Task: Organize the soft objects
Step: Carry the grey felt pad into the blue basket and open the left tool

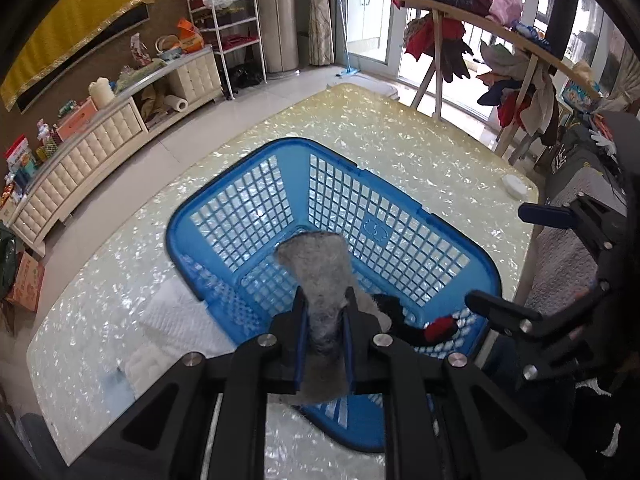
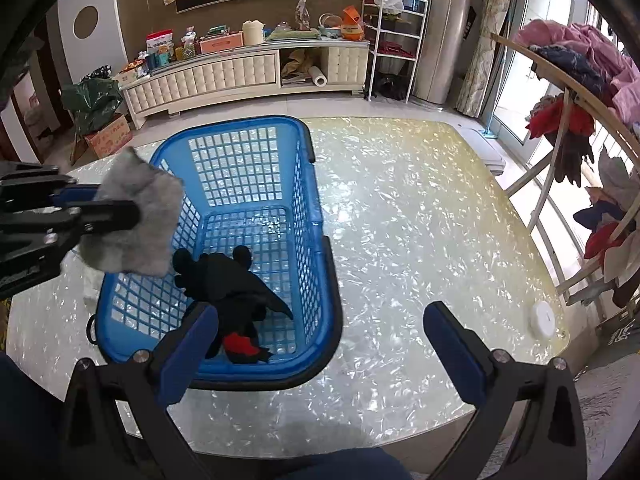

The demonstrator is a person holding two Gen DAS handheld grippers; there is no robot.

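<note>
A blue plastic basket [image 1: 240, 208] [image 2: 308, 184] stands on the pearly table. A black soft toy with a red patch [image 2: 232, 288] [image 1: 416, 324] lies in the basket's near end. My left gripper [image 1: 325, 300] [image 2: 120, 206] is shut on a grey fuzzy cloth [image 1: 320, 276] [image 2: 132, 216] and holds it above the basket's left rim. My right gripper [image 2: 320, 328] is open and empty, low over the table by the basket's near right corner. It also shows in the left wrist view [image 1: 520, 260].
White soft items [image 1: 168, 320] lie on the table left of the basket. A small white round disc [image 2: 543, 319] sits near the table's right edge. A clothes rack [image 2: 568, 120] stands to the right, a cream cabinet [image 2: 240, 72] beyond.
</note>
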